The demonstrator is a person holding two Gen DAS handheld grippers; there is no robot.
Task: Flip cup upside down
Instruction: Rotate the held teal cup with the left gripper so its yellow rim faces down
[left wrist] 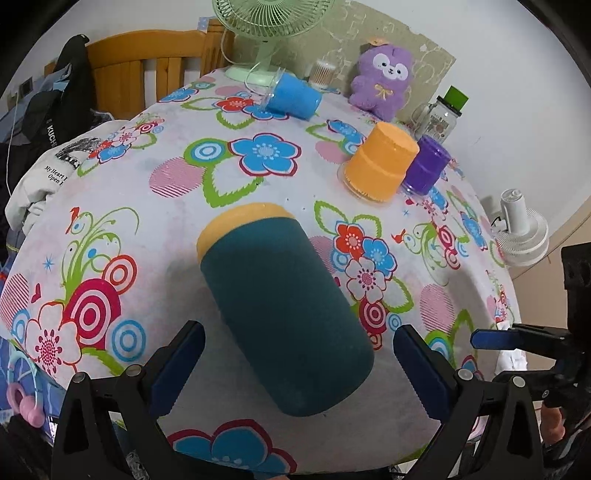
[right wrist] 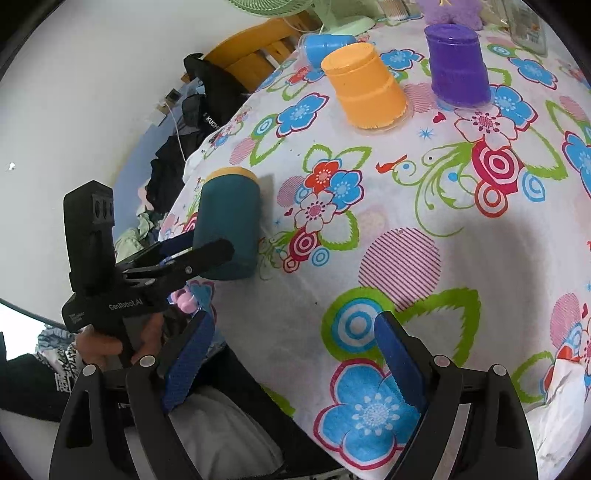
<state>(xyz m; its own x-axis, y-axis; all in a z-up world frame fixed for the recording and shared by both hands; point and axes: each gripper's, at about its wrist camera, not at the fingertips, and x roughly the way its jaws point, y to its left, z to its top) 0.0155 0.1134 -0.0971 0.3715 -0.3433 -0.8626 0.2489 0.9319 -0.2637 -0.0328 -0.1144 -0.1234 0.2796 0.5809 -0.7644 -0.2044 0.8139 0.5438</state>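
A dark teal cup [left wrist: 280, 314] with a yellow end lies on the flowered tablecloth [left wrist: 155, 206], tilted, its teal end toward me. My left gripper [left wrist: 299, 365] is open, its blue pads on either side of the cup's near end, apart from it. The cup [right wrist: 229, 225] and the left gripper [right wrist: 199, 251] also show in the right wrist view. My right gripper [right wrist: 295, 354] is open and empty over the table's near edge.
An orange cup [left wrist: 378, 162] and a purple cup [left wrist: 426, 166] stand upside down at the right. A blue cup [left wrist: 291, 98] lies on its side at the back. A green fan [left wrist: 266, 33], purple plush [left wrist: 382, 79] and jar [left wrist: 443, 114] line the far edge.
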